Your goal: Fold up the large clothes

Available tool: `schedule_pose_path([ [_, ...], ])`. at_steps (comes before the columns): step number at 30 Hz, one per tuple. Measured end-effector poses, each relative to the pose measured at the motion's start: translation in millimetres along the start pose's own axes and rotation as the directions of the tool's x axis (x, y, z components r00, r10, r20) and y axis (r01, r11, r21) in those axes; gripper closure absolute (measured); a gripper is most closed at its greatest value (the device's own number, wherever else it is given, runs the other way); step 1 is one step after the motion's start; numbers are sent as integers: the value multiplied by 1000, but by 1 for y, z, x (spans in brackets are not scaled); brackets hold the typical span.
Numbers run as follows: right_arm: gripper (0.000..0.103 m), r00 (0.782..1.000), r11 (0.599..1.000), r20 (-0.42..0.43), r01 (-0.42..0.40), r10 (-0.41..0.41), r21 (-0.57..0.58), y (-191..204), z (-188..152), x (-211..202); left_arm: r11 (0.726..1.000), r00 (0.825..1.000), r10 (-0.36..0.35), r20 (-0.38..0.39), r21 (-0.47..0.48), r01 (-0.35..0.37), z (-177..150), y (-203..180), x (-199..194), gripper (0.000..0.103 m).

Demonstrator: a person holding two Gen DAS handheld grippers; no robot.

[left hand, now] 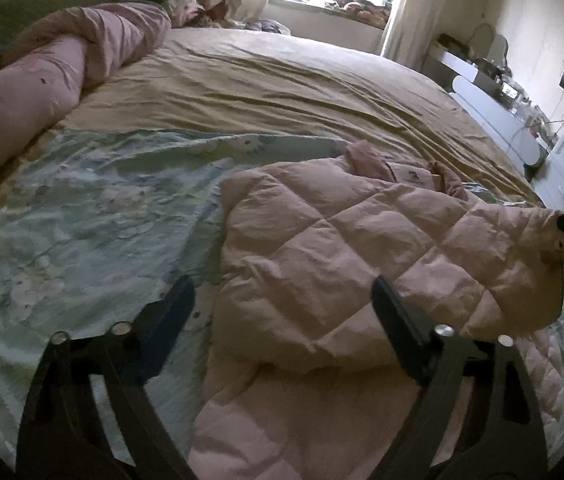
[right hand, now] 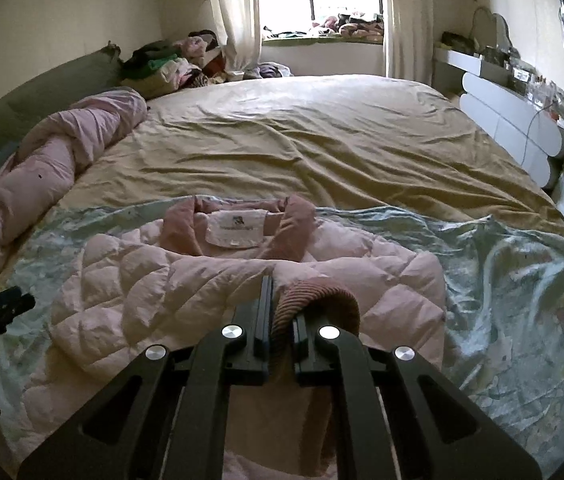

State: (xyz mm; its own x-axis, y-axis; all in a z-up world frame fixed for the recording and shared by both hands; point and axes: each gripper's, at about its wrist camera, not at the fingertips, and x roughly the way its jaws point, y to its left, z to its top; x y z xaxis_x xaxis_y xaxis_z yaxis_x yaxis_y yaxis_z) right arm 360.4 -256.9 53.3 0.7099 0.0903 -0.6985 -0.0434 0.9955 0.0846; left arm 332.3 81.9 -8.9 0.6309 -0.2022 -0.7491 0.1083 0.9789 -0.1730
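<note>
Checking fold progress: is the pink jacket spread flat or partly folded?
Partly folded: the pink jacket has a sleeve doubled across, its ribbed cuff pinched by the right gripper.

The quilted pink jacket (right hand: 209, 292) runs under the right gripper (right hand: 282, 312), so its near hem is hidden. At nine o'clock the left gripper (right hand: 5, 308) is cut by the frame edge. Clutter on the windowsill (right hand: 346, 26) and dresser (right hand: 522, 76) is too small to identify.
</note>
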Motion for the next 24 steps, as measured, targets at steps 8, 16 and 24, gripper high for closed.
schedule_pose_path([
  [8, 86, 999, 999, -32, 28, -27, 47, -10, -7, 15, 1000, 998, 12, -61, 30, -10, 6, -16, 32, 23],
  [16, 52, 994, 993, 34, 107, -108, 51, -14, -10, -6, 998, 986, 30, -162, 58, -21, -16, -13, 71, 32],
  [24, 37, 1000, 993, 15, 12, -10, -115, 40, -7, 8, 997, 979, 38, -202, 80, -23, -24, -12, 87, 32],
])
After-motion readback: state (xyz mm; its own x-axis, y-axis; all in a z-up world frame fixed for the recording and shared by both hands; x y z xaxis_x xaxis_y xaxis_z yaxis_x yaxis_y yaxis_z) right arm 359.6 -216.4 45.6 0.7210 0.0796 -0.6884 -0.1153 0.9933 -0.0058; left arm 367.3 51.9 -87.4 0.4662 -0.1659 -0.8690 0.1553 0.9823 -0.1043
